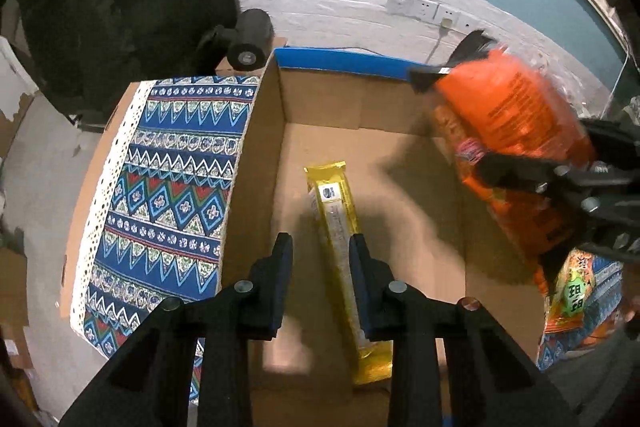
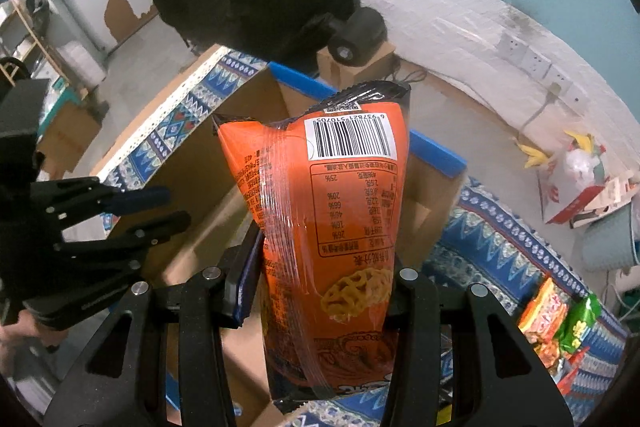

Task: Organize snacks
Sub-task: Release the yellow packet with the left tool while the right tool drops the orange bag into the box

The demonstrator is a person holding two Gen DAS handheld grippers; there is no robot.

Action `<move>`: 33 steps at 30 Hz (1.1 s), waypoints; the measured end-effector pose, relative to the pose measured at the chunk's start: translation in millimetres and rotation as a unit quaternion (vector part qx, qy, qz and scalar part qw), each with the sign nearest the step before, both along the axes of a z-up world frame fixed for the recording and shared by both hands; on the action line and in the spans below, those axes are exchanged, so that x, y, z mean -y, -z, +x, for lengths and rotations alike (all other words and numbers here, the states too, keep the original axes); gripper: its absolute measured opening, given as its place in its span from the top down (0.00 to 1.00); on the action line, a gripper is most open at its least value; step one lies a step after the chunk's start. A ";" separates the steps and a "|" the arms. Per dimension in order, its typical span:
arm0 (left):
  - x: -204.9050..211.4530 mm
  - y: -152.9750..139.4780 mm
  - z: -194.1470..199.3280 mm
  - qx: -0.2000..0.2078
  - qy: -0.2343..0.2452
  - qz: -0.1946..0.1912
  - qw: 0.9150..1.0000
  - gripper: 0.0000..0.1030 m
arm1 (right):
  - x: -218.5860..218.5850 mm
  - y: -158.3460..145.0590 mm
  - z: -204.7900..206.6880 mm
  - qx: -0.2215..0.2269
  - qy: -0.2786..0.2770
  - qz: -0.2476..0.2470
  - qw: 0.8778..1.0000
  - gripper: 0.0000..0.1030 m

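right gripper (image 2: 320, 291) jaws are clamping the orange snack bag (image 2: 332, 211) over the cardboard box (image 1: 400, 195), near its right wall. left gripper (image 1: 320, 267) jaws are standing apart above the gold packet (image 1: 340, 247) on the box floor. released here, the bag is likely catching that wall and tipping out.

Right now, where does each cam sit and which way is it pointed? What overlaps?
Left wrist: on the left gripper, looking down into the cardboard box; its open jaws frame the yellow packet on the box floor; the right gripper enters at right.
Right wrist: on the right gripper, facing the box's far corner over the patterned cloth; its jaws clamp the orange snack bag; the left gripper shows at left.
Shared: box, orange bag, cloth, black cylinder, wall sockets.
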State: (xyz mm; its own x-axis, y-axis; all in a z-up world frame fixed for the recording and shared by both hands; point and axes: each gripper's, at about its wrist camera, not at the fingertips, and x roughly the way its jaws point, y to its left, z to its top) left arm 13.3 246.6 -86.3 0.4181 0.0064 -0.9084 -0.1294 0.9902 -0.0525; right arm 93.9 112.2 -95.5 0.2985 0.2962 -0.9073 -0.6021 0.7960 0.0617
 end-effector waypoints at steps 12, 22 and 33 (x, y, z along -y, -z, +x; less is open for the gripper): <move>-5.7 -17.1 -3.6 0.013 -0.010 0.032 0.999 0.38 | -17.0 18.3 -2.8 -0.019 -0.020 -0.014 1.000 0.57; 9.9 -23.1 -1.9 0.018 0.004 0.021 1.000 0.36 | -1.9 0.5 -8.3 0.001 -0.005 -0.009 1.000 0.33; 64.8 -34.2 2.1 0.026 0.058 0.014 0.998 0.30 | 51.0 -15.6 -19.9 0.023 0.027 -0.034 0.999 0.27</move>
